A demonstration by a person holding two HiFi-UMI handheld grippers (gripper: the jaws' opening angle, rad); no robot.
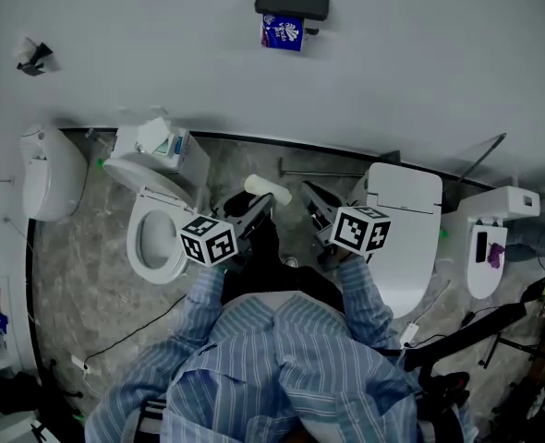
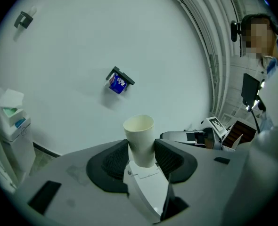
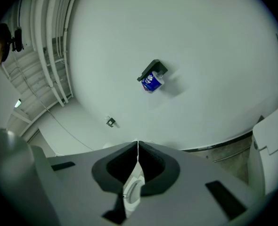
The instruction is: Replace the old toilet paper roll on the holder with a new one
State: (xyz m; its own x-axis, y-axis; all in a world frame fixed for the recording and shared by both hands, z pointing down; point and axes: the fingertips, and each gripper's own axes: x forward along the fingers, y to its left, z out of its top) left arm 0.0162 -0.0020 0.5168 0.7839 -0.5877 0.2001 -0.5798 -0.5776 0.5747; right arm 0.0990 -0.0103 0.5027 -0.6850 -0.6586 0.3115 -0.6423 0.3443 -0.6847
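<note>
Wall (image 1: 420, 81): pale and plain; it carries the holder at its middle, well above the floor edge.
Toilets: an open white toilet (image 1: 157, 238) and a lidded white toilet (image 1: 406, 233) stand against the wall's lower edge, one at each side of the grippers.
Left gripper (image 2: 141, 150): jaws spread partway and pinching the cardboard tube between their pads; it points toward the wall.
Right gripper (image 3: 137, 147): jaws pressed together with nothing between them; it also points toward the wall.
Holder (image 1: 292, 5): dark, with a flat cover, fixed to the wall.
Wrapped roll (image 1: 282, 33): blue printed wrap; it sits in the holder, just under the cover.
Cardboard tube (image 2: 140, 134): cream, bare, and upright, with its open end above the left jaws; it is well apart from the holder.
</note>
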